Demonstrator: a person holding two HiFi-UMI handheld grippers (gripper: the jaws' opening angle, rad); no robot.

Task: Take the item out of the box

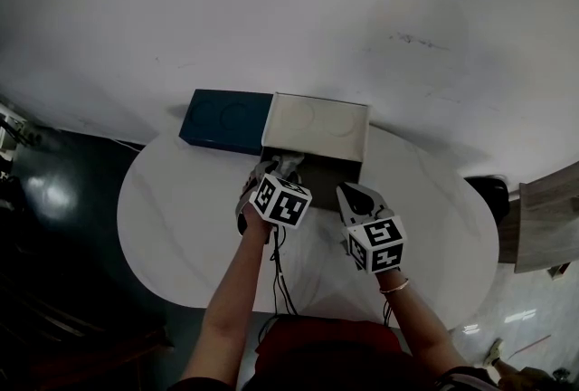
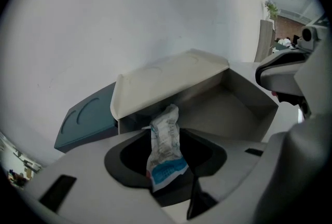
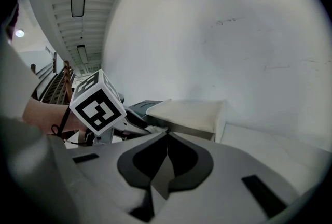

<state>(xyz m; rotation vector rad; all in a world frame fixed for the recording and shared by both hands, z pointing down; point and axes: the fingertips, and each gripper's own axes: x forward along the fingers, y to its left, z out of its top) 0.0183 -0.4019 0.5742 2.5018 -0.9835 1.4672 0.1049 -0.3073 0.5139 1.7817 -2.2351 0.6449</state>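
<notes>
A plain white wall (image 1: 289, 9) fills the upper half of the head view, and below it a white oval worktop (image 1: 172, 226) stands against that wall. At the back of the worktop two boxes sit side by side and touching: a closed dark blue box (image 1: 224, 119) on the left and an open beige box (image 1: 317, 170) on the right. The beige box's pale lid (image 1: 317, 127) is folded up and back towards the wall, leaving the shadowed inside exposed. Two bare forearms reach in from the bottom edge, each hand holding a grey tool topped with a black-and-white marker cube. The left claw (image 1: 276, 170) is at the near left front edge of the open box. In the left gripper view the left claw (image 2: 165, 137) is clamped on a small crumpled packet (image 2: 166, 153), white with a blue band at its lower end. The packet stands upright between the jaws, its top in front of the box's front wall (image 2: 132, 122). It is in the claw rather than lying on the box floor, which shows bare behind it. The right claw (image 1: 355, 196) is just right of the left one, near the box's front. In the right gripper view the right claw (image 3: 167, 135) has its jaws pressed together with nothing between them.
</notes>
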